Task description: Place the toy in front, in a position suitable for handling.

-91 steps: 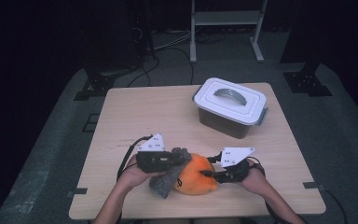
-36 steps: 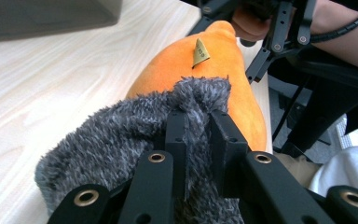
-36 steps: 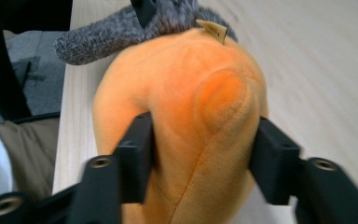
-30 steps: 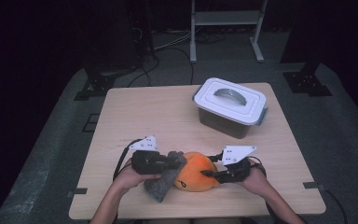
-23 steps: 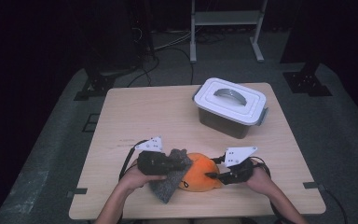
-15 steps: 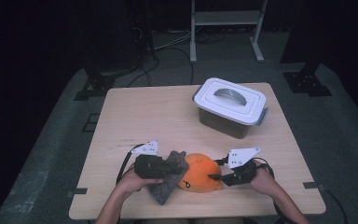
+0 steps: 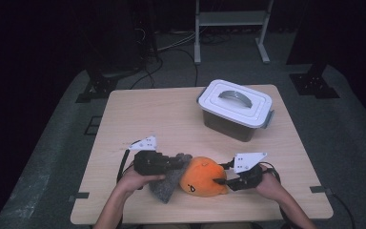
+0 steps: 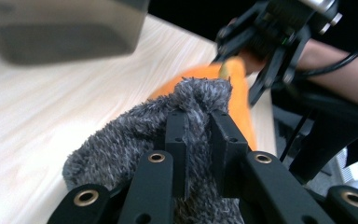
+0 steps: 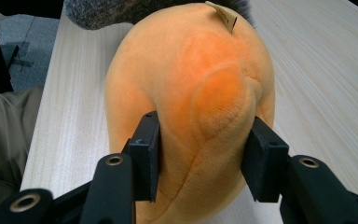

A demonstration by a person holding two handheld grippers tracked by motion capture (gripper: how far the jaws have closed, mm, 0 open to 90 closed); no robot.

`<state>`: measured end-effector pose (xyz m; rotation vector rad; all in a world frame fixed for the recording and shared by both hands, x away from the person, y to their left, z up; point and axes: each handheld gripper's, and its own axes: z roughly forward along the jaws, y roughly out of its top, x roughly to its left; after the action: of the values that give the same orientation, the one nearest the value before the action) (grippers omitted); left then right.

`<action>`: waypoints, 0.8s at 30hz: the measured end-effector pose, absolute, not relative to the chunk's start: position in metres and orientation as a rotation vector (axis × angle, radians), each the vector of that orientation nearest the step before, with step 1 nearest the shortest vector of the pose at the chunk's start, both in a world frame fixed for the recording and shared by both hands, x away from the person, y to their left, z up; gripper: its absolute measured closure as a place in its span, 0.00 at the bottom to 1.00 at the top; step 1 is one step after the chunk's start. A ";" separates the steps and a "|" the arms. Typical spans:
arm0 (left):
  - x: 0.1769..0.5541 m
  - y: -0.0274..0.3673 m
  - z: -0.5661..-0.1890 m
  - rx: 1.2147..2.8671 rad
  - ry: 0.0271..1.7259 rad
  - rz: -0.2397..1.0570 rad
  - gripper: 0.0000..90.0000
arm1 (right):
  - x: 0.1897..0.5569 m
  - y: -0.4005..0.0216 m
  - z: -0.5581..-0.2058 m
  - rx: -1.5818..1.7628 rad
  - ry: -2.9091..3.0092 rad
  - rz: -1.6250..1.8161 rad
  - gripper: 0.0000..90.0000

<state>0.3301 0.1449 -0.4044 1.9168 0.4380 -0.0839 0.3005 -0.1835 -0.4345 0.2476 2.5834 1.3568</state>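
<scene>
An orange plush toy (image 7: 203, 177) lies near the table's front edge, with a grey fuzzy part (image 7: 167, 182) at its left side. My left gripper (image 7: 174, 163) is shut on a fold of that grey fuzzy part (image 8: 135, 140), pinching it between both pads. In the left gripper view the orange plush (image 8: 237, 88) shows just beyond the fold. My right gripper (image 7: 219, 180) is closed on the orange plush toy (image 9: 200, 107) from the right, its pads (image 9: 145, 154) pressing into the plush's two sides. A small tan tag (image 9: 226, 16) sticks up from the plush's far end.
A grey plastic box with a white latched lid and handle (image 7: 236, 109) stands at the back right of the wooden table (image 7: 147, 119). Black stands and cables (image 7: 167, 45) lie on the dark floor beyond the table.
Both hands and the plush have shifted only slightly near the table's front edge; the grips on the grey part and the orange body stay the same.
</scene>
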 end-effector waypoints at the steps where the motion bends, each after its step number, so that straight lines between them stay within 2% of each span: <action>1: 0.331 0.140 -0.403 1.924 0.425 -0.081 0.87 | 0.300 -0.184 -0.435 0.246 2.582 1.358 0.58; 6: 0.332 0.126 -0.412 1.953 0.411 -0.112 0.87 | 0.299 -0.186 -0.436 0.236 2.586 1.346 0.58; 19: 0.325 0.160 -0.436 2.027 0.505 -0.105 0.87 | 0.299 -0.186 -0.436 0.228 2.589 1.342 0.58; 24: 0.327 0.158 -0.429 2.006 0.484 -0.104 0.87 | 0.299 -0.184 -0.435 0.243 2.586 1.334 0.58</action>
<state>0.3269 0.1575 -0.4290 2.0058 0.4843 -0.1039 0.2990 -0.1839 -0.4350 0.2428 2.5858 1.3337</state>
